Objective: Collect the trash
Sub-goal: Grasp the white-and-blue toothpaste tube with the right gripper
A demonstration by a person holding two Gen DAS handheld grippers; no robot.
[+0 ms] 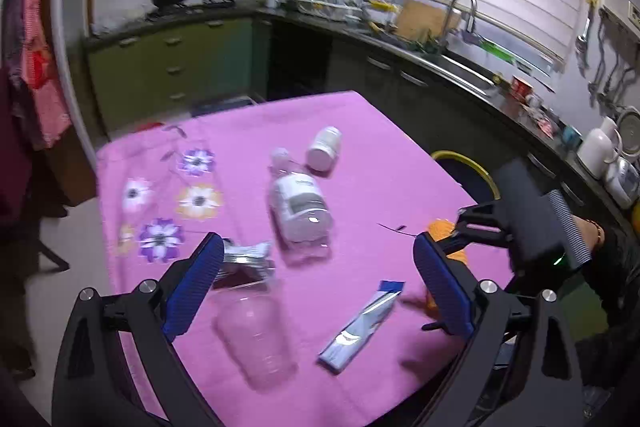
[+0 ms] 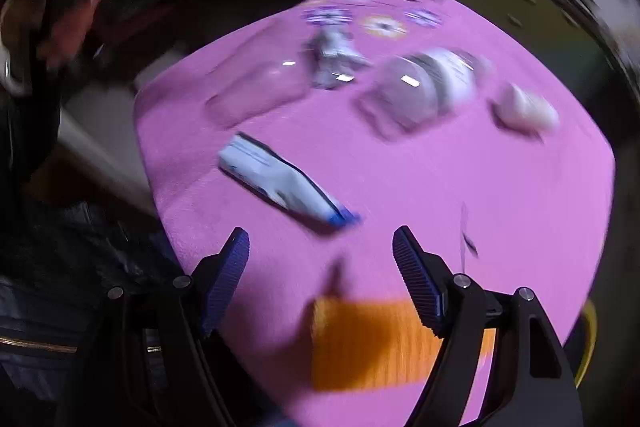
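Trash lies scattered over a pink cloth (image 1: 360, 155) that covers the table. A silver sachet (image 1: 362, 323) with a blue end sits near the front edge in the left wrist view, its long axis slanting from lower left up to the right, blue tip farthest from the camera. A clear plastic cup (image 1: 256, 335) lies on its side just left of it, with a crumpled foil wrapper (image 1: 248, 261) behind the cup. A plastic bottle (image 1: 298, 205) with a white label lies farther back, cap end pointing away, and a small white jar (image 1: 325, 148) lies tipped over just beyond it. An orange item (image 2: 372, 343) rests near the table's right edge, too blurred to tell its shape.

Bare cloth stretches between the sachet and the bottle and along the right side, where a yellow-rimmed bin (image 1: 472, 167) stands beside the table.

The left gripper (image 1: 318, 267) hovers above the near edge with its jaws spread wide, holding nothing. The right gripper (image 2: 320, 255) hangs over the orange item, jaws also wide apart and empty; whether they touch it cannot be told through the blur.
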